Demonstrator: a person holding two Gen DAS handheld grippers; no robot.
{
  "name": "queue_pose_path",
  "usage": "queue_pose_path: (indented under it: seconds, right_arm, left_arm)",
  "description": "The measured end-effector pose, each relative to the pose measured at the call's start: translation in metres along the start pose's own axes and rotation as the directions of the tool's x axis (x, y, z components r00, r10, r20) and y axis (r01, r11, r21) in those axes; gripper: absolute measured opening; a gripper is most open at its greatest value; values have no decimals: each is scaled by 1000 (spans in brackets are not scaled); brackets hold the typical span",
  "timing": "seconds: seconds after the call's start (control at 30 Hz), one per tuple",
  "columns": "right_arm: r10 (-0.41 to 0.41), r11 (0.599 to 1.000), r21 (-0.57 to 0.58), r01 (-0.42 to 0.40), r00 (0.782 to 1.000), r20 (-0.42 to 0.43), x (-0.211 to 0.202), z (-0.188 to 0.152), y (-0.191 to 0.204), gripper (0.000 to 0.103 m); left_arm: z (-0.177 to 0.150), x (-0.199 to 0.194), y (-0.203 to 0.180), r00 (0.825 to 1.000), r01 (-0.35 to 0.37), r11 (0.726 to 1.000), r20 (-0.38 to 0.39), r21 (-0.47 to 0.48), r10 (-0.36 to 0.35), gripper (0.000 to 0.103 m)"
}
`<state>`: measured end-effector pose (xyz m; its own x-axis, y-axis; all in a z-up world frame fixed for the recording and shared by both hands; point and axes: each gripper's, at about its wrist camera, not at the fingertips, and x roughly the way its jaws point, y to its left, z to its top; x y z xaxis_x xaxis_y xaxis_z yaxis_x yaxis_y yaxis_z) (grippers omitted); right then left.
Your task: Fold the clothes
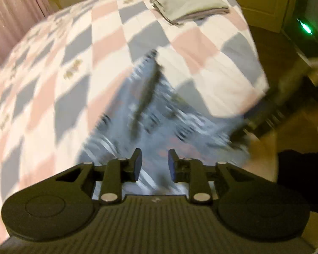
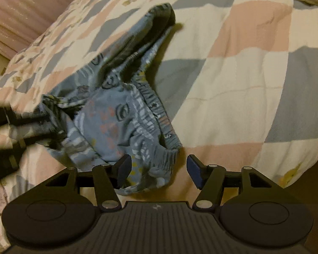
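Observation:
A blue patterned garment [image 2: 120, 114] lies crumpled on the checked bedspread [image 2: 233, 74]. It looks like small pants with an elastic waistband. My right gripper [image 2: 159, 170] is open, its jaws on either side of the garment's near hem. My left gripper [image 1: 154, 165] has its jaws partly apart just above the same garment [image 1: 150, 110], which is blurred by motion. The left gripper also shows at the left edge of the right wrist view [image 2: 8, 127], touching the garment's far end; whether it holds cloth I cannot tell.
A folded grey-green garment [image 1: 188, 6] lies at the far corner of the bed [image 1: 63, 74]. Pink curtains [image 1: 10, 12] hang at the left. A wooden door [image 1: 262, 0] and a dark device with a green light [image 1: 307, 29] stand beyond the bed's right edge, above wooden floor.

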<state>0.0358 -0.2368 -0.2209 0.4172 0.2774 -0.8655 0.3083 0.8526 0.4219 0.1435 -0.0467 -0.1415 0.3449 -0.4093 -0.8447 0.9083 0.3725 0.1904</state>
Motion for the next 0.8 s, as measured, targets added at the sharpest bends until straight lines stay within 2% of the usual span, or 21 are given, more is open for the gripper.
queue_pose_path:
  seconds: [0.1, 0.13, 0.2, 0.23, 0.3, 0.43, 0.53, 0.57, 0.6, 0.7, 0.8]
  right_arm:
    - [14, 999, 34, -14, 1000, 12, 8, 0, -7, 60]
    - [20, 999, 42, -21, 1000, 15, 10, 0, -9, 57]
    - [34, 997, 62, -35, 999, 19, 14, 1, -16, 30]
    - [41, 996, 74, -42, 999, 15, 15, 2, -20, 11]
    - [62, 993, 96, -64, 998, 15, 13, 6, -31, 9]
    - [49, 998, 41, -51, 998, 51, -6, 17, -38, 8]
    - [21, 999, 23, -23, 997, 80, -22, 29, -46, 8]
    - [11, 1000, 25, -13, 996, 86, -27, 33, -50, 8]
    - [0, 1000, 30, -3, 996, 90, -30, 37, -55, 8]
    - [-28, 999, 26, 26, 994, 103, -38, 45, -63, 8]
    - [-43, 999, -2, 43, 991, 128, -48, 52, -60, 8]
  left_arm:
    - [25, 21, 10, 1000, -12, 999, 29, 44, 11, 36]
    - [34, 32, 10, 999, -7, 998, 34, 61, 5, 38]
    - [49, 51, 9, 999, 10, 995, 42, 102, -14, 43]
    - [58, 62, 8, 999, 19, 992, 42, 125, -25, 43]
    - [72, 83, 6, 998, 33, 986, 40, 162, -40, 44]
    - [98, 123, 5, 998, 49, 982, 20, 181, -54, 43]
    - [112, 140, 15, 997, 81, 989, 0, 126, -81, 30]
    - [114, 142, 22, 995, 101, 991, -5, 88, -101, 19]
    - [115, 141, 28, 994, 106, 993, -6, 59, -106, 6]
    - [114, 124, 52, 997, 70, 997, 22, -20, -70, 5]
    - [104, 87, 79, 998, -10, 995, 67, -103, 17, 4]
